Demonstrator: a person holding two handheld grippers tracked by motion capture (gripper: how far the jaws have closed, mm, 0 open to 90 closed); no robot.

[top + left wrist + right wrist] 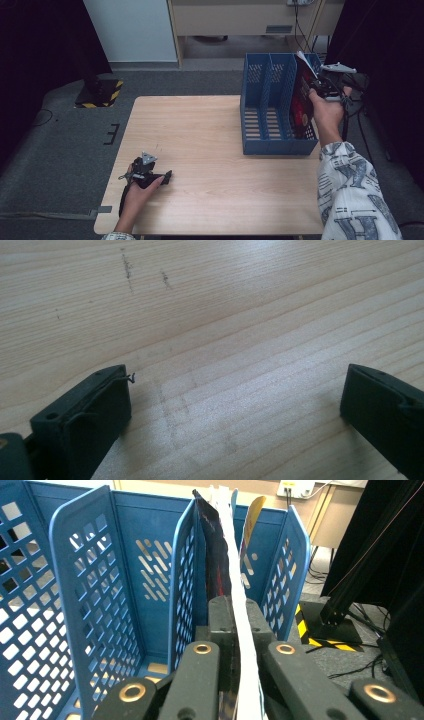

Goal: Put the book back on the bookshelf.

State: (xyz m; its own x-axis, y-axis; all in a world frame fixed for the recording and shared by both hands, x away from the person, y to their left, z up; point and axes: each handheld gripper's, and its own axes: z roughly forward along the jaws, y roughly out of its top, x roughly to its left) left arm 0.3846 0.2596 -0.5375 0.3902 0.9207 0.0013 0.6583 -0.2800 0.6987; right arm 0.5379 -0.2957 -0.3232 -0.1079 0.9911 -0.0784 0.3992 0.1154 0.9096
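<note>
My right gripper (320, 86) is shut on a thin magazine (301, 102) with a dark red cover, held upright in the rightmost compartment of the blue file rack (262, 102). In the right gripper view the magazine (235, 600) rises edge-on between the two black jaws of the gripper (236, 625), beside the rack's blue divider (182, 585). My left gripper (167, 176) rests on the wooden table (210, 150) near its front left. Its jaws stand wide apart in the left gripper view, the gripper (235, 395) holding nothing over bare wood (225, 315).
The rack's left and middle compartments hold nothing. A yellow-and-black striped stand base (100, 92) sits on the grey floor beyond the table's left corner. Cables (357, 110) trail at the right of the rack. A pale cabinet (235, 20) stands behind.
</note>
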